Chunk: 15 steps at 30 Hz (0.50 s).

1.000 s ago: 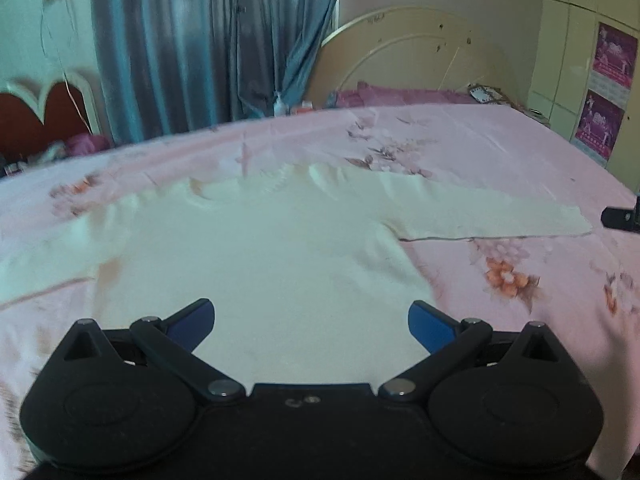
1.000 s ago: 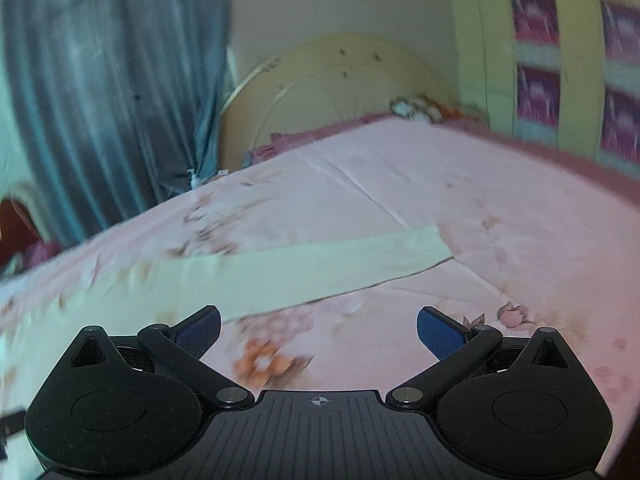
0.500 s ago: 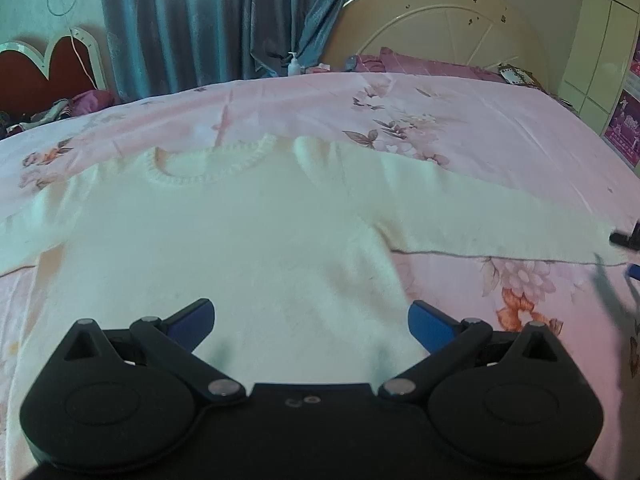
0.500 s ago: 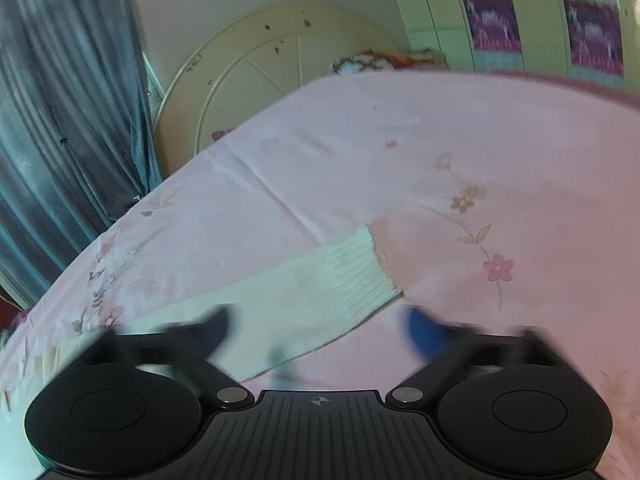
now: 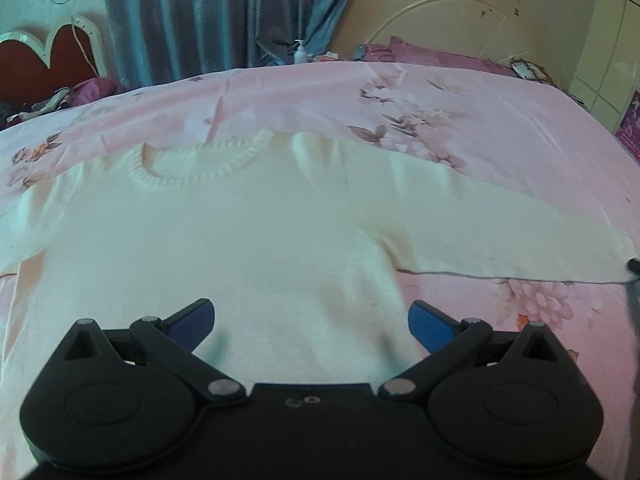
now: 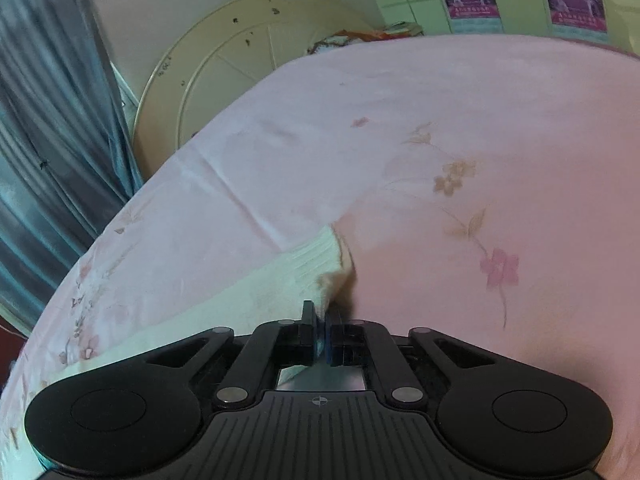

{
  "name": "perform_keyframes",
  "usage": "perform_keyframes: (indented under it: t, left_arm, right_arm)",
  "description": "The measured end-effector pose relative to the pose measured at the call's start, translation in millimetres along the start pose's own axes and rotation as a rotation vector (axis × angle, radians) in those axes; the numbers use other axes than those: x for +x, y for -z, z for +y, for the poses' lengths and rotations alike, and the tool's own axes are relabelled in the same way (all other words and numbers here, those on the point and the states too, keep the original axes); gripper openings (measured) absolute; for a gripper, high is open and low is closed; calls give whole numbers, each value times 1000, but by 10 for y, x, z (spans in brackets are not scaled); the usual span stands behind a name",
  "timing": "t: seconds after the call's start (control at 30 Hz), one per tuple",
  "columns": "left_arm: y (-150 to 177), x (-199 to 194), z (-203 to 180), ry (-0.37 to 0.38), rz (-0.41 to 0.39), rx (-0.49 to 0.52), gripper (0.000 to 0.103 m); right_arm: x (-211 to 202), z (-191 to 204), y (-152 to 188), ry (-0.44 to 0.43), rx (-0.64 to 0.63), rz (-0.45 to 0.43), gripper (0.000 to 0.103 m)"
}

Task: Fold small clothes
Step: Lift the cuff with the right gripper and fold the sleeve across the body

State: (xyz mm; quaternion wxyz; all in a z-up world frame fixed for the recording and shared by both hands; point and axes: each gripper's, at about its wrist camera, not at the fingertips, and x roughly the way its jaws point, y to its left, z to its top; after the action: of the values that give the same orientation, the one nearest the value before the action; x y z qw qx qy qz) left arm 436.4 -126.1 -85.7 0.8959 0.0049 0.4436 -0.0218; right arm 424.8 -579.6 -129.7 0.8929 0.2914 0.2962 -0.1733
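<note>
Right gripper (image 6: pixel 322 330): jaws pinched together on the ribbed cuff (image 6: pixel 320 264) of the cream sweater's sleeve, fabric bunched up between the pads. Cuff lies out toward the right side of the bed (image 6: pixel 460 120).

Left gripper (image 5: pixel 310 316): jaws wide apart, nothing between them, hovering over the lower body of the sweater (image 5: pixel 248 240).

Sweater spread flat, front up, across the middle of the pink floral bedspread; neckline (image 5: pixel 196 160) toward the headboard (image 5: pixel 440 20), one sleeve stretched to the right edge, the other running off toward the left.

Behind the bed: blue curtain (image 5: pixel 192 12).
</note>
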Motion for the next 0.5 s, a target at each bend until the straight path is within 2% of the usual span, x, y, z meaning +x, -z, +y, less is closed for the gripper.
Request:
perform_keyframes:
  t: [0.03, 0.07, 0.1, 0.17, 0.23, 0.33, 0.5]
  left_arm:
    - [7, -13, 53, -9, -5, -2, 103]
    - [11, -19, 106, -20, -6, -8, 103]
    - [20, -25, 174, -27, -7, -19, 103]
    - [44, -29, 343, -29, -1, -50, 103]
    - [67, -35, 521, -26, 12, -75, 103]
    - [97, -48, 798, -11, 7, -96, 103]
    - [150, -35, 1251, -27, 4, -91, 102]
  right_arm:
    - [-11, 40, -19, 22, -49, -19, 2]
    - [50, 63, -28, 40, -78, 12, 2]
    - [133, 83, -18, 55, -74, 55, 2]
    - [114, 143, -36, 65, -76, 41, 2]
    - [9, 266, -38, 39, -90, 7, 2]
    - [-120, 601, 50, -26, -137, 5, 2]
    - [-241, 1439, 381, -146, -245, 24, 2]
